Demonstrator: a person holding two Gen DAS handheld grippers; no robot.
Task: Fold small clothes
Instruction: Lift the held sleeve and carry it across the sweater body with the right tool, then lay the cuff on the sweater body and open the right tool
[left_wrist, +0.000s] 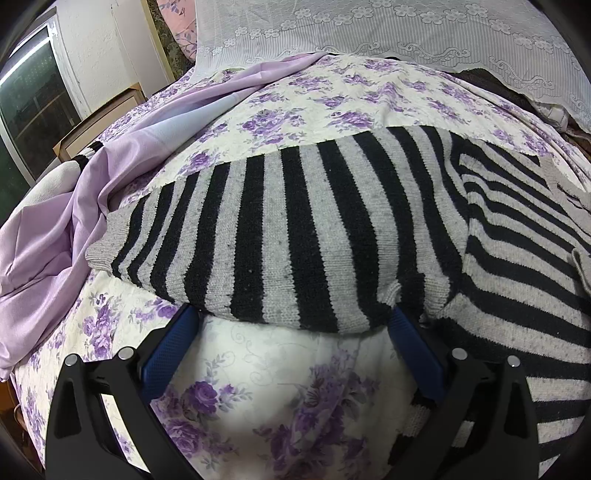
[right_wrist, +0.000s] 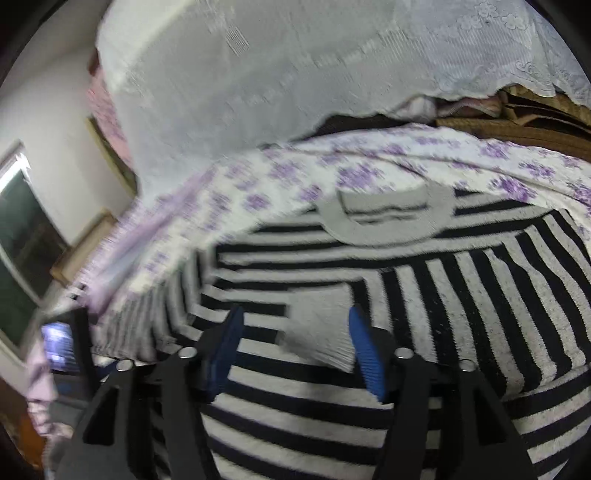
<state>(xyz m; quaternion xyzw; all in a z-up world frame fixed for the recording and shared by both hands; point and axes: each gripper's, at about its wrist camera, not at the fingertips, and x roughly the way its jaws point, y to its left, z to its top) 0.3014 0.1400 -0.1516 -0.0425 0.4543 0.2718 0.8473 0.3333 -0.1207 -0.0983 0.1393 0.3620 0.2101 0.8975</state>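
A black-and-grey striped knit sweater (left_wrist: 295, 229) lies on a bed with a white, purple-flowered sheet (left_wrist: 317, 99). In the left wrist view one sleeve stretches out to the left, and my left gripper (left_wrist: 291, 314) is open with its blue pads at that sleeve's near edge; the tips are partly hidden under the knit. In the blurred right wrist view the sweater (right_wrist: 461, 314) shows its grey collar (right_wrist: 384, 221). My right gripper (right_wrist: 295, 317) is open over the body, with the grey cuff (right_wrist: 317, 325) of the folded-in sleeve between its fingers.
A lilac satin cloth (left_wrist: 74, 206) lies bunched at the left of the bed. A white lace cover (left_wrist: 388, 29) hangs over bedding at the back. A window (left_wrist: 33, 96) and a wooden frame (left_wrist: 99, 122) stand at the far left.
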